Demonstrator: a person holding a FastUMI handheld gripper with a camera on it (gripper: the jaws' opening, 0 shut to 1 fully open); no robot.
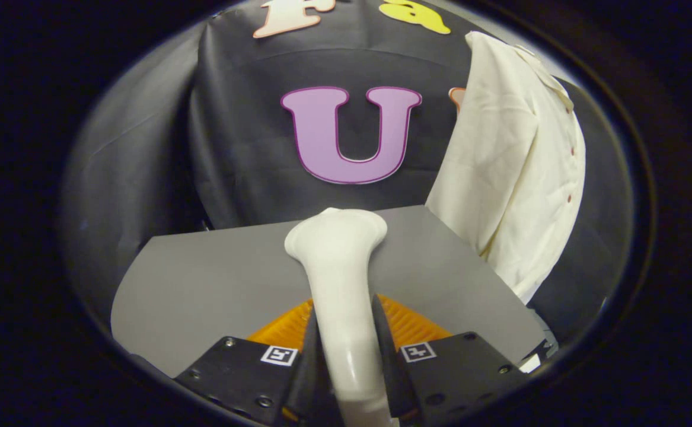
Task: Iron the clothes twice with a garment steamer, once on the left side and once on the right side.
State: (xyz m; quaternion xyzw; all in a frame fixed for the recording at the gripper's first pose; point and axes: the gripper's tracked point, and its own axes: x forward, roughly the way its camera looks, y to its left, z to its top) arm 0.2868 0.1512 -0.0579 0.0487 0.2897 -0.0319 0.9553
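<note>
A: Steamer first: where do we have it?

B: We see our claw clamped on its handle, one finger pressing each side. Its long axis runs straight ahead along the fingers, the flared head at the far end, above the grey tabletop.

A: And the garment?

B: A cream shirt hangs beyond the fingers and off to the right, in front of the booth wall, its lower hem dropping past the tabletop's far right corner. The steamer head sits well apart from it, pointing at the wall rather than the cloth.

A: So the move turns on that offset?

B: We judge so: we'd need to swing right and forward to bring the head to the fabric.

A: Counts?

B: One steamer, one shirt, one claw, one tabletop. Something orange and ribbed lies under the fingers; we can't tell what.
</note>
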